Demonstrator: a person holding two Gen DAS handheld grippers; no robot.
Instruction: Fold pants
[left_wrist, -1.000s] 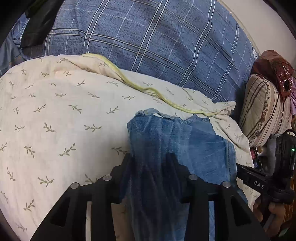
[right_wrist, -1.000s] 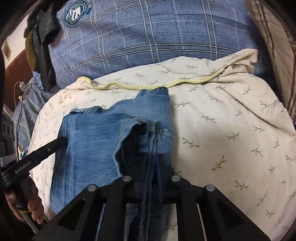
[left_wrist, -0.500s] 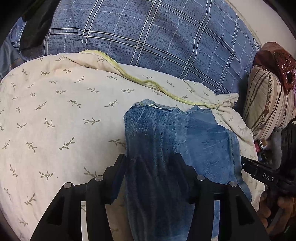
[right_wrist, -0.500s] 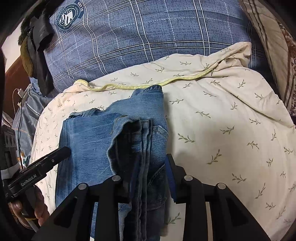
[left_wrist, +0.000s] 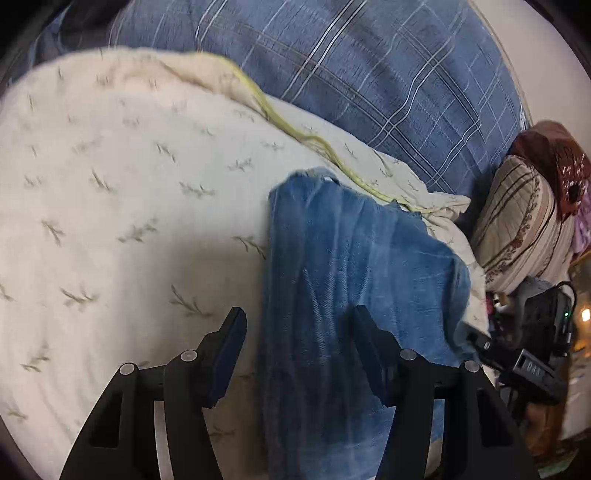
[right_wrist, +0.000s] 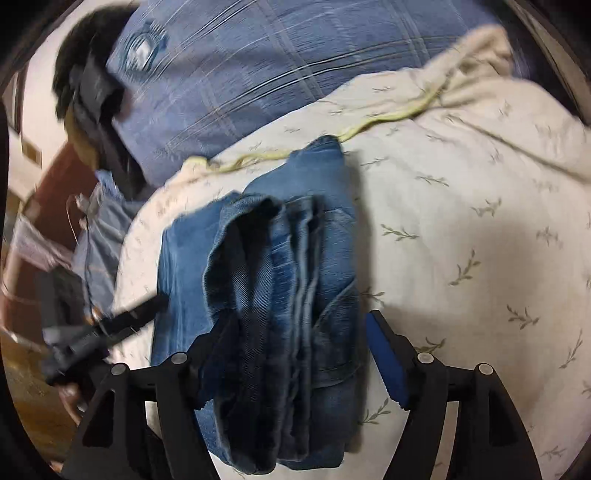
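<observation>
The blue denim pants (left_wrist: 351, 273) lie folded in a thick bundle on the cream leaf-print quilt (left_wrist: 110, 221). In the left wrist view my left gripper (left_wrist: 299, 314) straddles the bundle's near end. Its jaws are opening: the left pad stands clear of the cloth and the right pad hovers over it. In the right wrist view the pants (right_wrist: 280, 266) show their stacked folded edges. My right gripper (right_wrist: 299, 321) is around them with its jaws opening. The blue right pad is apart from the denim, and the left finger is partly hidden behind it.
A blue plaid cover (left_wrist: 369, 74) rises behind the quilt. A striped pillow (left_wrist: 524, 229) and a red-brown cushion (left_wrist: 554, 158) sit at the right. Dark clothing (right_wrist: 92, 96) and wooden furniture (right_wrist: 48, 192) stand to the left of the bed. A yellow hem (right_wrist: 388, 118) edges the quilt.
Both pairs of jaws have spread wide and let go of the denim, the right one most. The folded pants now rest on the quilt. Both views have rolled a little.
</observation>
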